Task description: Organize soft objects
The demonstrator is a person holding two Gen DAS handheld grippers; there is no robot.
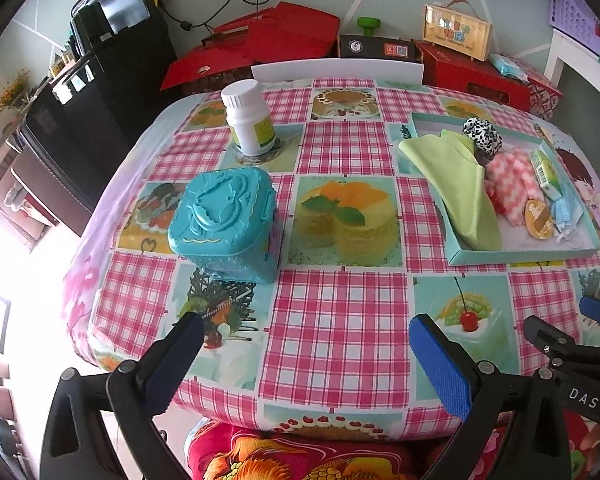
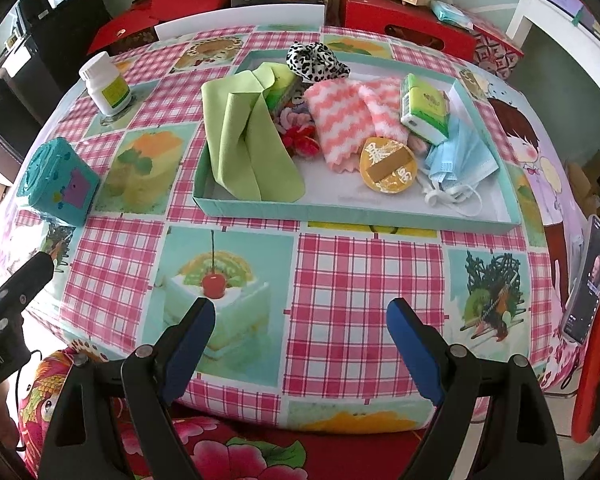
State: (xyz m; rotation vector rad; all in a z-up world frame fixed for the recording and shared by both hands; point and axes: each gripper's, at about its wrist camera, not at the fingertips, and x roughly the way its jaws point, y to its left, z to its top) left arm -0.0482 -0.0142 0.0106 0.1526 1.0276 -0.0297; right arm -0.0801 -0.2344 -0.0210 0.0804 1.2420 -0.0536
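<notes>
Toward the counter's far right edge, shallow teal cardboard tray point(image 2: 340, 210) filled with folded green cloth point(image 2: 244, 140), pink-and-white fuzzy towel point(image 2: 340, 120), blue face mask point(image 2: 460, 156), left gripper point(image 1: 306, 336) and right gripper point(image 2: 300, 320) held over the near edge, jaws apart, nothing gripped.

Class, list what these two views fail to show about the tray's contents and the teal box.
- Red-and-pink item, right wrist view: mostly covered by the green cloth and pink towel; identity unclear.
- Teal box, both views: lid closed, contents hidden.
- Bottle label: too small to read.
</notes>
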